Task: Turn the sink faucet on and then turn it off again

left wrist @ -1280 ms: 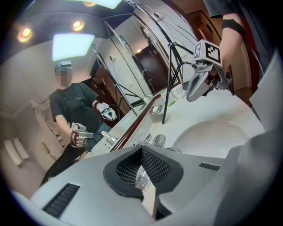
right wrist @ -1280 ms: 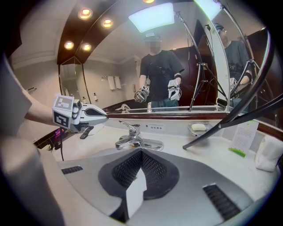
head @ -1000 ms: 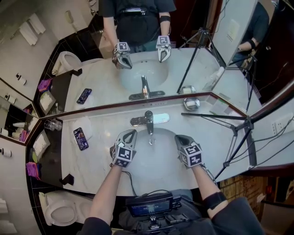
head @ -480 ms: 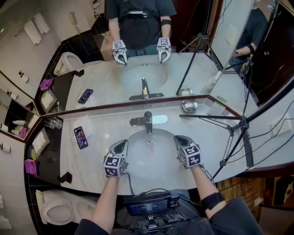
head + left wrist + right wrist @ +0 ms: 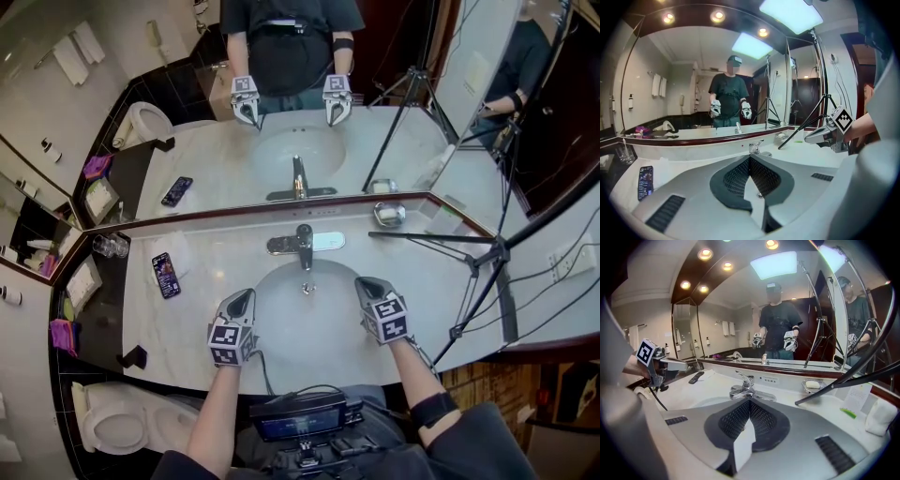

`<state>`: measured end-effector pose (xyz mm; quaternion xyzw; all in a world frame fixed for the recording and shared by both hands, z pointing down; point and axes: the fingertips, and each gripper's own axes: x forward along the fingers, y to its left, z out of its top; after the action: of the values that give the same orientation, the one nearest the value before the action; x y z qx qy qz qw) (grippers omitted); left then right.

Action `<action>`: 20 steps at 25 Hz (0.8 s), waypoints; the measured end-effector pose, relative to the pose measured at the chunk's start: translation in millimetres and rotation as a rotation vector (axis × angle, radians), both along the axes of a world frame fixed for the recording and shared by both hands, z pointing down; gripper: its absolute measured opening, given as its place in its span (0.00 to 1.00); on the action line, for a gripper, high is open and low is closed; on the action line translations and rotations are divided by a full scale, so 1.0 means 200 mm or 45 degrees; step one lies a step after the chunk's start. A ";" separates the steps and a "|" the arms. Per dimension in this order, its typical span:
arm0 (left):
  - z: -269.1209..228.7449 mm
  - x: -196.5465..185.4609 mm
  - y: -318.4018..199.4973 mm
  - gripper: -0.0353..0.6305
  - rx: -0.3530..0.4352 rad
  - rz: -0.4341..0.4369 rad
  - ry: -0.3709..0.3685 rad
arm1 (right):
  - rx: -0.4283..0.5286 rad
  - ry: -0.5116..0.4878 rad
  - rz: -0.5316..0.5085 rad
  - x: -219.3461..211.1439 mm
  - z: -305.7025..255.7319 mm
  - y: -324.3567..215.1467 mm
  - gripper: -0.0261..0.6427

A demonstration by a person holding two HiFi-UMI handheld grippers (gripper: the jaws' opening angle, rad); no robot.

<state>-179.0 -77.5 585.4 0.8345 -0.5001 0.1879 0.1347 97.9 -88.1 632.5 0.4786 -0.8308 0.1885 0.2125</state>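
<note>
The left tool [image 5: 244,297] and right tool [image 5: 365,284], jaws together and empty, flank the sink [image 5: 309,323] near the counter's [image 5: 211,258] front edge; faucet [image 5: 304,244] untouched.

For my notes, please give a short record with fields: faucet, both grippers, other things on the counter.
faucet: behind the basin, touched by neither gripper
left gripper: shut, empty, at the basin's left rim
right gripper: shut, empty, at the basin's right rim
phone: flat on counter, left of basin
soap dish: right of faucet, on counter

a wide mirror [image 5: 202,141] backs the white counter [image 5: 211,272], toilet [image 5: 117,427] beside it.
</note>
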 end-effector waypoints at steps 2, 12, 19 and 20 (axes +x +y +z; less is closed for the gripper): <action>-0.01 -0.01 -0.01 0.06 0.011 -0.009 -0.009 | 0.031 0.064 -0.022 -0.01 0.00 -0.03 0.07; -0.05 -0.08 -0.04 0.06 0.046 -0.041 -0.033 | 0.219 0.389 -0.331 -0.26 -0.05 -0.30 0.20; -0.06 -0.08 -0.08 0.06 0.050 -0.038 -0.045 | 0.342 0.598 -0.554 -0.44 0.04 -0.50 0.29; -0.05 -0.08 -0.09 0.06 0.049 -0.034 -0.052 | 0.354 0.616 -0.578 -0.47 0.05 -0.53 0.29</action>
<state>-194.5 -95.2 574.9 0.8261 -0.5175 0.1933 0.1110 4.5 -193.7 642.2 0.3371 -0.8592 -0.0972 0.3724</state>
